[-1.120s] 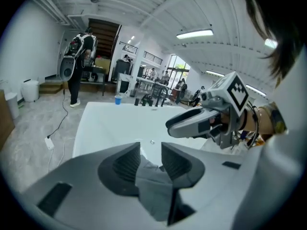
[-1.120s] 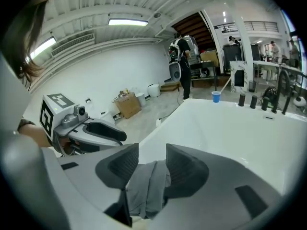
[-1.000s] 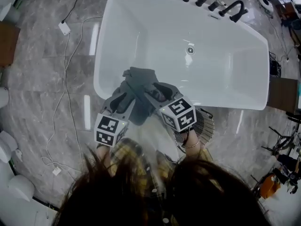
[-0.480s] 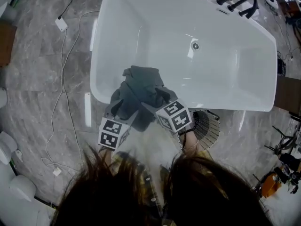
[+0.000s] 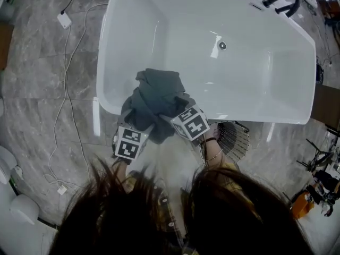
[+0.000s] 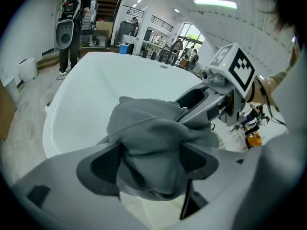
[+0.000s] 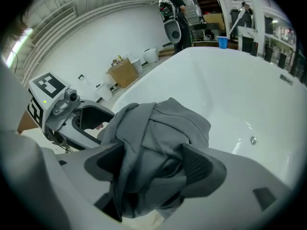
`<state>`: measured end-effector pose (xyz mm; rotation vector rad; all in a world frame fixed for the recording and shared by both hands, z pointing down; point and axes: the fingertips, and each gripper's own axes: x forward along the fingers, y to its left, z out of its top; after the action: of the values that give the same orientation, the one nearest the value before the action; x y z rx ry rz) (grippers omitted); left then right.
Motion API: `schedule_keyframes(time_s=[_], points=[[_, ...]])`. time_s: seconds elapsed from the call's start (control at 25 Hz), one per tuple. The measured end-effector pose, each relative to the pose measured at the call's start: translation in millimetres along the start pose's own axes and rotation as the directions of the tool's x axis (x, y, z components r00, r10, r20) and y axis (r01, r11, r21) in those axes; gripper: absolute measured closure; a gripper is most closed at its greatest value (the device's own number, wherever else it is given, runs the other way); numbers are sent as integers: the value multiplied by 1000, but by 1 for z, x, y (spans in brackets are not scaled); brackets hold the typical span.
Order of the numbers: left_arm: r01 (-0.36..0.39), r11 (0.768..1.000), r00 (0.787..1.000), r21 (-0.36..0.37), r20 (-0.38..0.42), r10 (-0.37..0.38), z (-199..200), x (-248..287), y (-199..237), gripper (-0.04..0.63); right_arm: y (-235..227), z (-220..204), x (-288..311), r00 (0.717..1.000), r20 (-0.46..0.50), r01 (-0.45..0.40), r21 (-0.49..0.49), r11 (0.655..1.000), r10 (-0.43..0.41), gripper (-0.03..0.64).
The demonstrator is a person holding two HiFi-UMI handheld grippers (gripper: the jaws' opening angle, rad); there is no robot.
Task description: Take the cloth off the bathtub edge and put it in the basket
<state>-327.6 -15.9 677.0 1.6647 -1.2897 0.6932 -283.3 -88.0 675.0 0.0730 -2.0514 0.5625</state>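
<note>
A dark grey cloth (image 5: 156, 95) lies bunched over the near rim of the white bathtub (image 5: 102, 73), partly hanging inside. My left gripper (image 5: 137, 122) and right gripper (image 5: 169, 119) sit side by side at the cloth's near edge, pointing steeply down. In the left gripper view the cloth (image 6: 153, 138) fills the gap of the left gripper (image 6: 151, 164). The right gripper view shows the same cloth (image 7: 158, 133) between the jaws of the right gripper (image 7: 153, 166). Both pairs of jaws have just been opening and stand wide, the cloth loose between them. A round wire basket (image 5: 232, 139) stands on the floor to the right.
Black faucet and knobs (image 5: 276, 1) line the tub's far rim, and a drain (image 5: 222, 45) sits in its bottom. A cable (image 5: 68, 94) and a white adapter (image 5: 64, 19) lie on the marble floor at left. A blue cup (image 7: 222, 42) stands on the far rim.
Both grippers have sunk toward the tub rim with the cloth. Their jaws have spread, and the cloth now rests spread over the rim.
</note>
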Motion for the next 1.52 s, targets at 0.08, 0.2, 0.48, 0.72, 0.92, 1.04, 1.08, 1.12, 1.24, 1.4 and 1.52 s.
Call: schedule_keyframes(time_s=[0.08, 0.2, 0.48, 0.72, 0.92, 1.04, 1.08, 1.12, 1.24, 1.4, 1.52], points=[[-23, 1000, 1000, 1, -7, 23, -5, 9, 2, 239, -1, -3, 7, 1000, -16, -4, -5, 1000, 4, 247], [-44, 999, 999, 11, 0, 44, -5, 14, 4, 239, -4, -6, 15, 999, -29, -40, 25, 999, 41, 245], [-88, 996, 996, 10, 34, 87, -4, 15, 6, 239, -4, -7, 18, 994, -68, -78, 51, 996, 81, 242], [-81, 997, 997, 2, -12, 81, -6, 14, 2, 244, 2, -10, 17, 992, -74, -92, 86, 992, 99, 297], [-40, 994, 999, -98, -30, 37, -4, 12, -1, 362, 9, -6, 15, 993, -54, -101, 94, 990, 106, 389], [-21, 990, 999, -140, -47, 15, -1, 10, -2, 410, 12, -3, 14, 994, -29, -100, 99, 990, 104, 427], [-17, 989, 999, -146, -50, 9, -1, 9, -2, 421, 13, -2, 14, 994, -24, -102, 102, 990, 105, 432], [-12, 988, 999, -151, -52, 4, -1, 9, -2, 434, 14, -1, 14, 994, -21, -104, 104, 989, 107, 438], [-4, 987, 999, -159, -51, -4, -1, 8, -3, 459, 16, 1, 14, 993, -22, -111, 91, 990, 114, 452], [7, 977, 1000, -212, -5, -8, 2, 4, -1, 485, 19, 5, 12, 992, 16, -129, 92, 987, 128, 459], [18, 967, 999, -253, 38, -9, 6, 0, 1, 506, 23, 10, 8, 990, 61, -134, 108, 985, 128, 463]])
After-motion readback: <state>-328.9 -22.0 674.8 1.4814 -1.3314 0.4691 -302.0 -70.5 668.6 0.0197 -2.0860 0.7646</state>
